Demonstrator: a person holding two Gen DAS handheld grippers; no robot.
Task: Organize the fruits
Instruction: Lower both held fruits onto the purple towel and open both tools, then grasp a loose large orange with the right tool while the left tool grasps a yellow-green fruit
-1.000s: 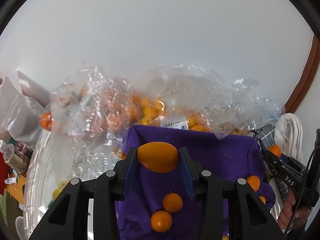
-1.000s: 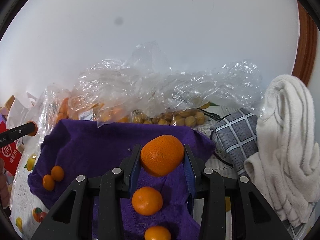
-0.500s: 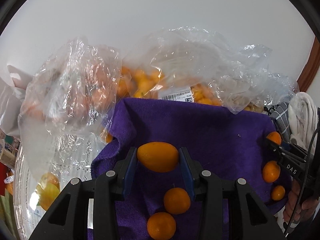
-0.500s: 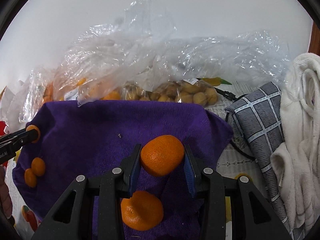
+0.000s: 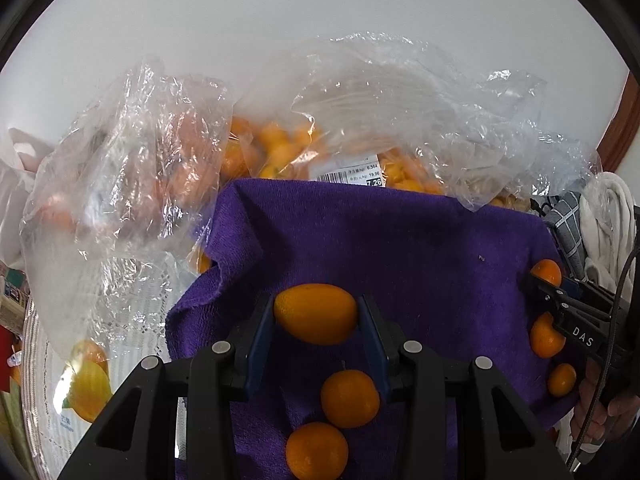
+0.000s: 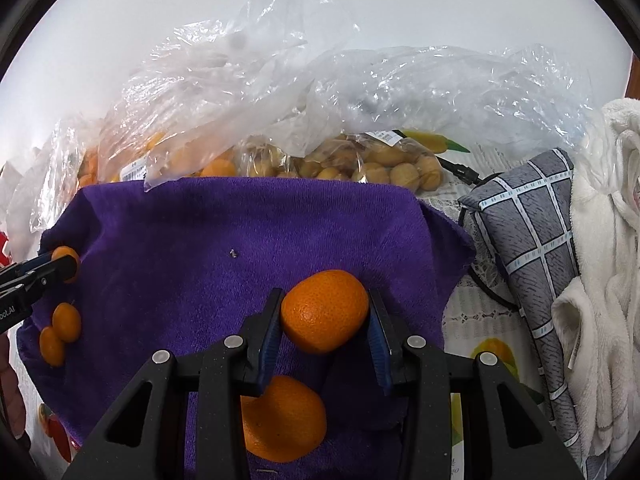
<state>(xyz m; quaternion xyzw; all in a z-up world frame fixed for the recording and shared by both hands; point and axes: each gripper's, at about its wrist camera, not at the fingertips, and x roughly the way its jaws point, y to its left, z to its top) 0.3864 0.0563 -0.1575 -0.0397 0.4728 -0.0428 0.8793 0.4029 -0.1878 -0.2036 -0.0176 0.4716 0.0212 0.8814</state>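
Observation:
My left gripper [image 5: 316, 314] is shut on an oval kumquat [image 5: 315, 313], held low over the purple towel [image 5: 380, 248]. Two kumquats [image 5: 350, 398] lie on the towel just below it. My right gripper [image 6: 325, 311] is shut on a round mandarin [image 6: 324, 310] over the same towel [image 6: 240, 248], with another mandarin [image 6: 282, 418] lying below it. The right gripper shows at the right edge of the left wrist view [image 5: 540, 278], and the left one at the left edge of the right wrist view [image 6: 66, 265].
Clear plastic bags of orange fruit [image 5: 280, 148] and pale round fruit [image 6: 380, 164] crowd the towel's far edge. A grey checked cloth [image 6: 528, 232] and a white towel [image 6: 608, 240] lie to the right. A white mat [image 5: 44, 364] lies to the left.
Both grippers have tilted down and moved closer to the towel, still holding their fruit. The towel and bags now fill more of each view.

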